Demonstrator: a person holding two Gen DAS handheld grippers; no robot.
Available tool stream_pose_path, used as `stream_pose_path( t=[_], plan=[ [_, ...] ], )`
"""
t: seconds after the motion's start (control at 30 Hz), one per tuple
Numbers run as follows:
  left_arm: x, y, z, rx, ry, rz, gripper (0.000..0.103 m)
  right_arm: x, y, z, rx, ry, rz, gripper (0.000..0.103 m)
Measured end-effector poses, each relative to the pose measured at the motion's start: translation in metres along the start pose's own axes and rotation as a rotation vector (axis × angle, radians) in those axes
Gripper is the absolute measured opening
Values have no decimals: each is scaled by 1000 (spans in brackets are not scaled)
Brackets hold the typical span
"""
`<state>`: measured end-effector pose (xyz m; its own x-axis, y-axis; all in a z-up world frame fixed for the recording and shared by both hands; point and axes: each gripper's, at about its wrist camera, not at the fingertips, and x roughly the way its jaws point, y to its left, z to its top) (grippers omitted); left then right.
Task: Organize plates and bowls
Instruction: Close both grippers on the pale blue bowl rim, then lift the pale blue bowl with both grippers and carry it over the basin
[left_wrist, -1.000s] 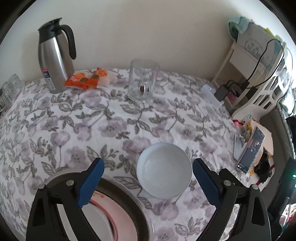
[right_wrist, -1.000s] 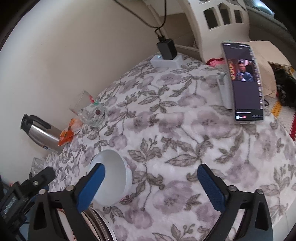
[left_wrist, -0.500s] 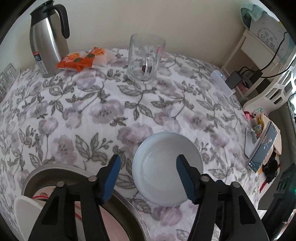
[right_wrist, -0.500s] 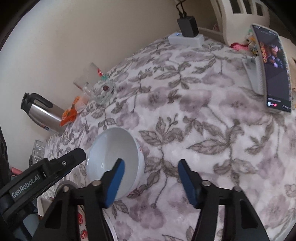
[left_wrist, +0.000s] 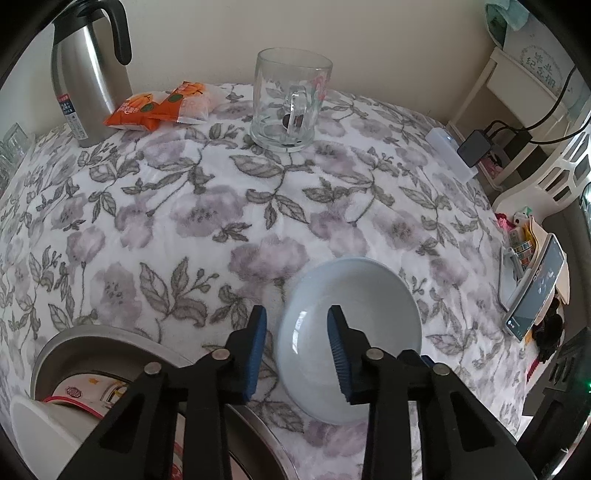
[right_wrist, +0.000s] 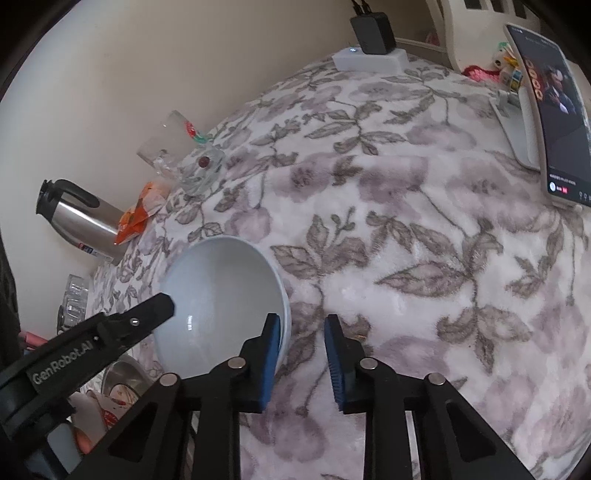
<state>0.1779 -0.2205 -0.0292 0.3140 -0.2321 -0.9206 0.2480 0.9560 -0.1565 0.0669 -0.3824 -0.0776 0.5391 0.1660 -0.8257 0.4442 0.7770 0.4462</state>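
- Table under a floral cloth (left_wrist: 207, 206) fills both views; everything below sits on it.
- Steel basin (left_wrist: 66, 343) at the near left edge in the left wrist view, holding a red-rimmed plate (left_wrist: 79, 397) and a white dish (left_wrist: 40, 424); what else is inside is hidden by the gripper.
- Pale blue bowl (left_wrist: 369, 295), upright on the cloth, just beside the basin's right side. Empty.
- Steel thermos jug (left_wrist: 86, 74) at the far left by the wall, orange snack packets (left_wrist: 162, 105) next to it.
- Glass mug (left_wrist: 290, 99) at far centre, something small and dark in the bottom.
- Phone (right_wrist: 554, 114) propped on a stand at the right edge, screen lit; white power strip (right_wrist: 369, 59) with a black charger at the far edge.
- Left gripper (left_wrist: 297, 350): jaws closing, straddling the bowl's near-left rim, one pad outside and one inside. Pads not yet pressing on the rim as far as I can see.
- Right gripper (right_wrist: 301, 360): jaws closing at the bowl's near-right rim; left pad sits over the rim, right pad over cloth. Can't tell if the inner pad touches the wall.
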Motion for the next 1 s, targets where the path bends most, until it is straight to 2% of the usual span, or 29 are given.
stream_pose_path(
  t=[0.1, 0.4, 0.5, 0.83, 1.0],
  plan=[
    [1, -1, 0, 7, 4, -4, 28, 2, -3, -1, 2, 8, -6, 19],
    [7, -6, -2, 39, 13, 1, 15, 8, -2, -4, -3, 25, 3, 17],
    [7, -5, -2, 43, 11, -1, 11, 10, -1, -5, -3, 36, 21, 12],
    [4, -5, -3, 45, 20, -6, 11, 5, 5, -3, -26, 30, 15, 11],
    [-5, -7, -2, 45, 5, -20, 11, -11, 9, 1, -42, -6, 14, 11]
  ],
)
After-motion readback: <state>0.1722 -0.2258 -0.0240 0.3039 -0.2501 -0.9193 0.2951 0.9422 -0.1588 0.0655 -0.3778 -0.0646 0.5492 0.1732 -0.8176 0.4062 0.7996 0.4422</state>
